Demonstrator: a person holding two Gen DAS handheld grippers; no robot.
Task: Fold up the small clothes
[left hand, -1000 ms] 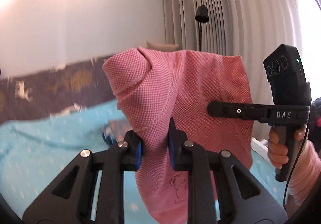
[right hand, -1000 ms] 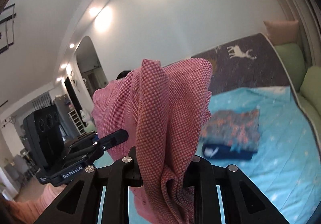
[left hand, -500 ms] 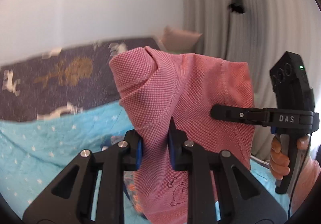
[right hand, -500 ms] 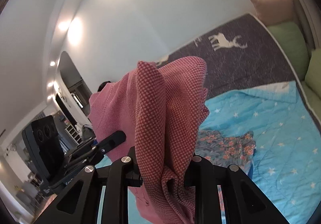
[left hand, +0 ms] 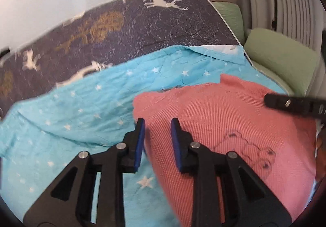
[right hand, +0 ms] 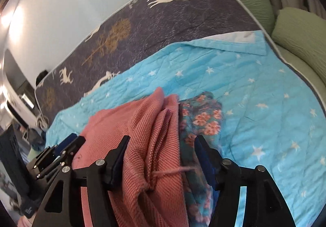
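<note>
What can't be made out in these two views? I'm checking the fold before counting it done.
- Floral garment: right view, its left part is hidden under the pink garment; left view, nearly all hidden.
- Pink garment's near edge: both views, cut off by the frame bottom.
- Bear print: left view, blurred.
- Right gripper: left view, only one finger shows, cut by the edge.
- Left gripper: open over the pink garment.

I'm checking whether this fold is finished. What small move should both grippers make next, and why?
Probably draw both back. The pink garment lies folded, part of it on the floral garment. The right gripper has just been opening and the left gripper stands open, cloth loose between the jaws of each.
</note>
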